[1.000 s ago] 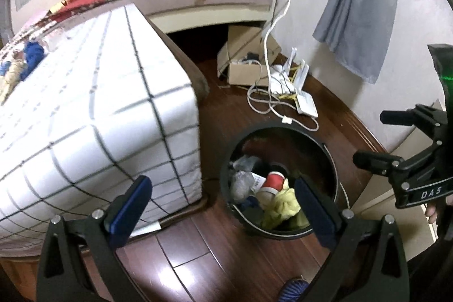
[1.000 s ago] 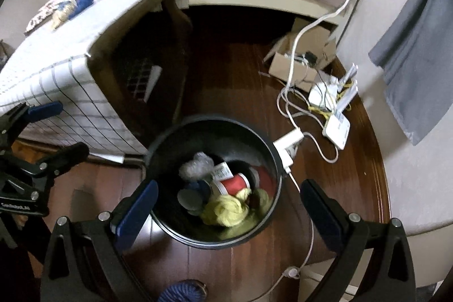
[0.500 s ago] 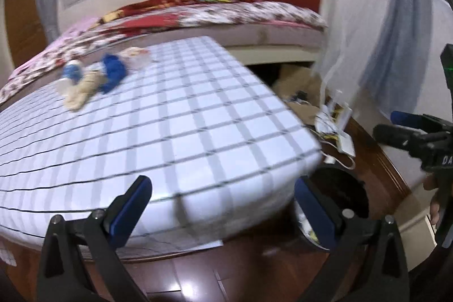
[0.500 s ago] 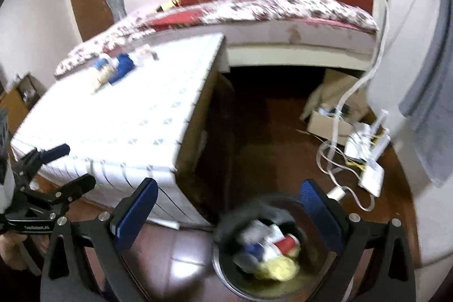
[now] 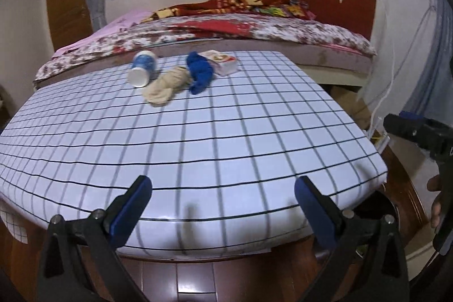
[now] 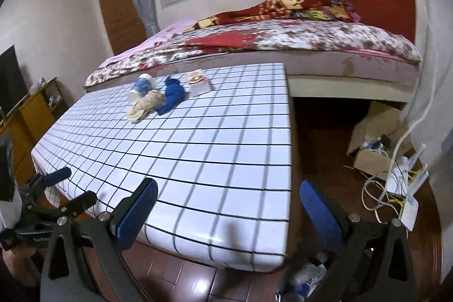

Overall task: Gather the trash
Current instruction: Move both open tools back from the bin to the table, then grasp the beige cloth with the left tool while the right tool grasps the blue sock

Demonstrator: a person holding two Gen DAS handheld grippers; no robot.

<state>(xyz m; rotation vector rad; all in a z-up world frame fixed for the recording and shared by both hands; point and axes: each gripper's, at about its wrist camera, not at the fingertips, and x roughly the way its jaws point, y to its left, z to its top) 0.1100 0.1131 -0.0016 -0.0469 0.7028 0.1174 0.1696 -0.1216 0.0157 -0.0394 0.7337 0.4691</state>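
On the far part of the white checked table point(image 5: 198, 132) lie a blue-and-white bottle point(image 5: 142, 67) on its side, a beige cloth wad point(image 5: 167, 85), a blue cloth wad point(image 5: 200, 72) and a small white box point(image 5: 223, 62). The right wrist view shows the same bottle point(image 6: 141, 88), beige wad point(image 6: 144, 105), blue wad point(image 6: 171, 95) and box point(image 6: 198, 82). My left gripper point(image 5: 220, 203) is open and empty at the table's near edge. My right gripper point(image 6: 226, 205) is open and empty above the near right corner. The trash bin point(image 6: 305, 276) barely shows below.
A bed point(image 5: 254, 27) with a red blanket stands behind the table. A cardboard box point(image 6: 373, 143), cables and white routers point(image 6: 407, 188) lie on the wooden floor at right. A wooden cabinet point(image 6: 31, 115) stands at left. The dark bin rim point(image 5: 388, 205) peeks past the table's right corner.
Both grippers have lifted and tilted up from over the trash bin to face the tabletop. The bin has dropped almost out of view; the trash on the table now shows clearly.
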